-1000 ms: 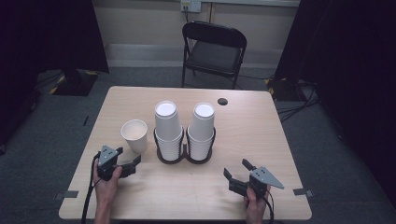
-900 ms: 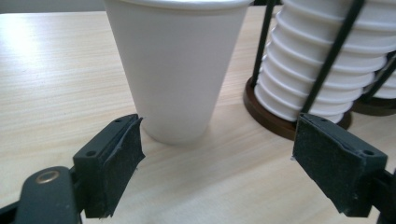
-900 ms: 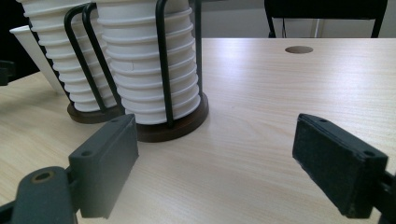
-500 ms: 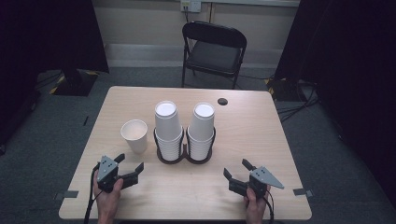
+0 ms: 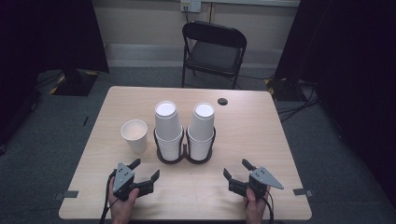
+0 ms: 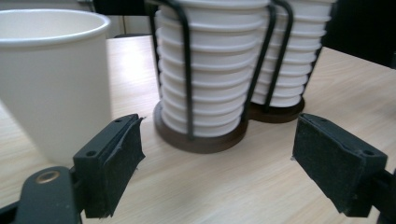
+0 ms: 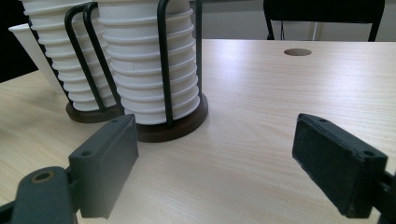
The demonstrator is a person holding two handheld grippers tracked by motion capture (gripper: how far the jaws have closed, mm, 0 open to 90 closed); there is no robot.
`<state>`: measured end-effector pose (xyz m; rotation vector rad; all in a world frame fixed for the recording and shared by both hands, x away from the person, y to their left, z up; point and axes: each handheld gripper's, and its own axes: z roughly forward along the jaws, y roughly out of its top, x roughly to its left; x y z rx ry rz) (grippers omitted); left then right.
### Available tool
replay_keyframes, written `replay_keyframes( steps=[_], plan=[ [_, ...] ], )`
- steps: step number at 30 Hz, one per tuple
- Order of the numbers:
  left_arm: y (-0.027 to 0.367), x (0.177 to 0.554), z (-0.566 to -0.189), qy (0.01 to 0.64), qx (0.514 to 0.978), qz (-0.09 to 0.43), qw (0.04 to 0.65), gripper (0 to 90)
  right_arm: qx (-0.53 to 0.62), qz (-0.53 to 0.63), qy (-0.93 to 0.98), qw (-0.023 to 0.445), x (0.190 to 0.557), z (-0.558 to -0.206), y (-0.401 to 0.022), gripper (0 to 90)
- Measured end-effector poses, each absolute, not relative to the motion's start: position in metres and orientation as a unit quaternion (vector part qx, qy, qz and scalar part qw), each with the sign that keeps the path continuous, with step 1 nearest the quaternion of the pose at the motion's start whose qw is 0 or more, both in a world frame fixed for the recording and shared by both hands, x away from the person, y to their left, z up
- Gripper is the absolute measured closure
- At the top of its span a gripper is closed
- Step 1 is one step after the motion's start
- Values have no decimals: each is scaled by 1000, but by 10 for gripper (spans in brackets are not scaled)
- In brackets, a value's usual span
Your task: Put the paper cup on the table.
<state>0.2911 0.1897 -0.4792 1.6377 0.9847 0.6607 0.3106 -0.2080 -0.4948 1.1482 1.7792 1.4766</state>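
Note:
A single white paper cup [image 5: 134, 135] stands upright on the table, left of a black wire holder [image 5: 184, 157] with two stacks of white cups [image 5: 167, 126] [image 5: 202, 123]. My left gripper [image 5: 145, 169] is near the front edge, below the single cup and apart from it, jaws open with nothing between them. In the left gripper view the gripper [image 6: 217, 163] faces the holder's left stack [image 6: 210, 70], with the single cup [image 6: 51, 84] at the left. My right gripper [image 5: 236, 169] rests open at the front right. In the right gripper view it [image 7: 215, 163] looks at the right stack [image 7: 149, 60].
The light wooden table [image 5: 252, 135] has a small dark cable hole [image 5: 222, 101] at the back right. A black folding chair [image 5: 212, 51] stands behind the table. Dark curtains hang at both sides. Bare tabletop lies between the two grippers.
My left gripper has drawn back from the single cup toward the front edge and slightly to the right, still open. The right gripper has stayed put.

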Motion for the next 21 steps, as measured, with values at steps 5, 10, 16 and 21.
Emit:
replay_keyframes(
  steps=[5,10,16,21],
  plan=[
    [176,291,-481,402,685,252,553,156,428,549,663,275,311,-495,-208,139],
    [162,292,-485,397,687,245,558,156,427,549,663,278,310,-495,-208,139],
    [153,290,-491,397,691,263,544,156,431,546,664,275,311,-495,-208,140],
    [151,287,-496,394,686,272,548,155,439,540,665,272,313,-494,-207,142]
  ],
)
